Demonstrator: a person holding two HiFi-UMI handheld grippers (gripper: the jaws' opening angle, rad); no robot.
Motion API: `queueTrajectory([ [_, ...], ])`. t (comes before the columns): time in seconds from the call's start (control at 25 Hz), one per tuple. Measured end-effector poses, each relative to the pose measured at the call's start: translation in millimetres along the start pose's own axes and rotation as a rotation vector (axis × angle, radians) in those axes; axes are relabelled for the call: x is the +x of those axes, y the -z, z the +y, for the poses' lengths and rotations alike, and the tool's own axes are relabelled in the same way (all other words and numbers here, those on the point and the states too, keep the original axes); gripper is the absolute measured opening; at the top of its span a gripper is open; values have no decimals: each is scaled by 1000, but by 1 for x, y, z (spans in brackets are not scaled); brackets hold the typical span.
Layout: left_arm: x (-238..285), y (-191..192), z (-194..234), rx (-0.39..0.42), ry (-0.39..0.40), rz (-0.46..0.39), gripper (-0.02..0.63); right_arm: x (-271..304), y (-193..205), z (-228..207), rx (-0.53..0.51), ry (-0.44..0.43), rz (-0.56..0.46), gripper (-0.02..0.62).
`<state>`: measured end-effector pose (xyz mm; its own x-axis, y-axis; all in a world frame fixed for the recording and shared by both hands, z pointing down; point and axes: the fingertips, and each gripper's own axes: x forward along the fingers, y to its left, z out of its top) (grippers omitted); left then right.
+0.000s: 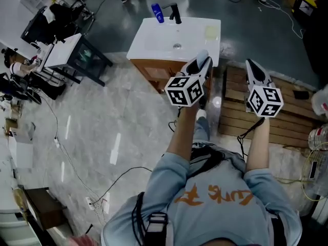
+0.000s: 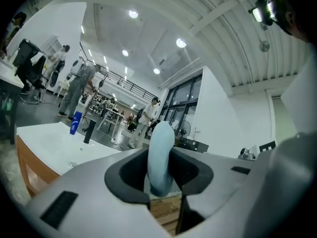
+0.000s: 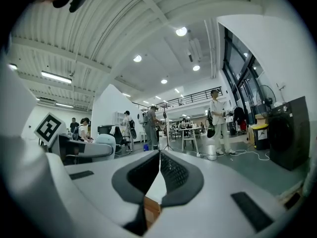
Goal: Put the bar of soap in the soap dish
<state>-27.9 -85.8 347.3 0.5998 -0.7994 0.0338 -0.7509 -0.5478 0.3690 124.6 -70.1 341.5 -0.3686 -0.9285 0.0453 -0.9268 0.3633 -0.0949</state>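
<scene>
Bar of soap (image 2: pixel 161 157): pale blue, upright between the jaws of the left gripper (image 1: pixel 204 65), which is clamped on its flat faces, jaws fairly wide. It is carried in the air at the near right corner of the washbasin (image 1: pixel 148 40), not yet over it. A pale yellowish patch at the far right corner of the basin top is probably the soap dish (image 1: pixel 211 32), though too small to be sure. Main risk, as a judgement: soap is slick and only part of the bar sits inside the pads, so a harder squeeze or a tilt could let it squirt out or twist, landing on the floor or in the bowl. The dish sits close to the rim; a heavy set-down could nudge it off. Right gripper (image 3: pixel 159 155): jaws together, nothing in them, so it gives the dish no steadying. Nearby: black faucet (image 1: pixel 176 14) and blue bottle (image 1: pixel 158 13) at the back, left of the route. Wooden slatted platform (image 1: pixel 287 111) on the right; cables (image 1: pixel 118 181) on the floor by the feet could trip the person.
</scene>
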Motion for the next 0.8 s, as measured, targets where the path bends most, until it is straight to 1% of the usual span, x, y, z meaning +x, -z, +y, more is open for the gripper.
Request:
queueTrajectory([
  [0.2,44,13,54,-66,-4,64,135,64,37,-11,62,9,67,28],
  [0.4,93,28,113,-134,-25,117,135,140,78,-23,81,4,188,28],
  [0.48,112,28,136,-160,-28,118,133,170,83,-27,75,6,213,27],
  [0.64,147,16,192,-219,-31,102,133,237,82,-24,38,-16,235,28],
  [0.8,185,14,210,-271,26,118,133,278,77,-39,0,2,281,26],
])
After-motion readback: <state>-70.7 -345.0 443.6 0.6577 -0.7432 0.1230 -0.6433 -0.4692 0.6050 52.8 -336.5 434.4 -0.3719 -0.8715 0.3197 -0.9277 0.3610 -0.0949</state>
